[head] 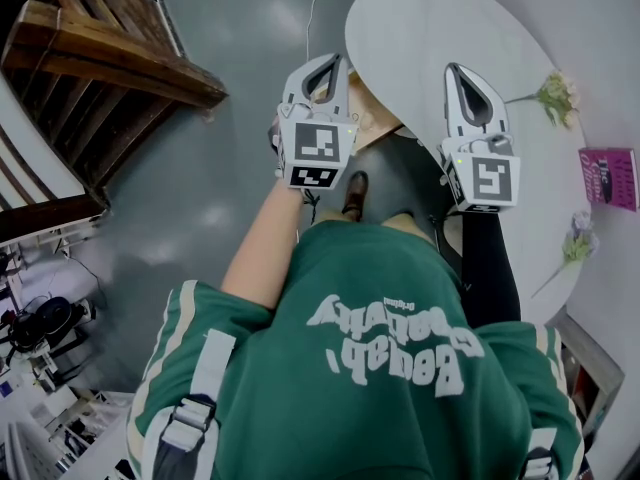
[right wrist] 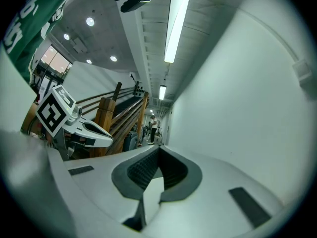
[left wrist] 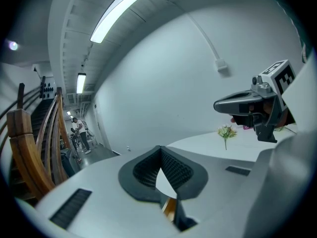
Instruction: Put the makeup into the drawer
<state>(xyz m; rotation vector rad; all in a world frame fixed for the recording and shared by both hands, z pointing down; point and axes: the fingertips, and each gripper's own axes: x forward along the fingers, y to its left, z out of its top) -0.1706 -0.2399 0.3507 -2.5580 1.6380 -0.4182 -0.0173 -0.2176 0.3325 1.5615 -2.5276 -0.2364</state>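
— Grippers, what state?
— Left gripper (head: 335, 63) and right gripper (head: 453, 70) both clenched, empty.
— Makeup? Drawer?
— Neither shows in any view. Searching blind near the table (head: 420, 28) could topple the flowers (head: 556, 95).

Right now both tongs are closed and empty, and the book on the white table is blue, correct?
Not blue: the head view shows the book is pink. The left tongs and right tongs are closed and empty, and the table is white.
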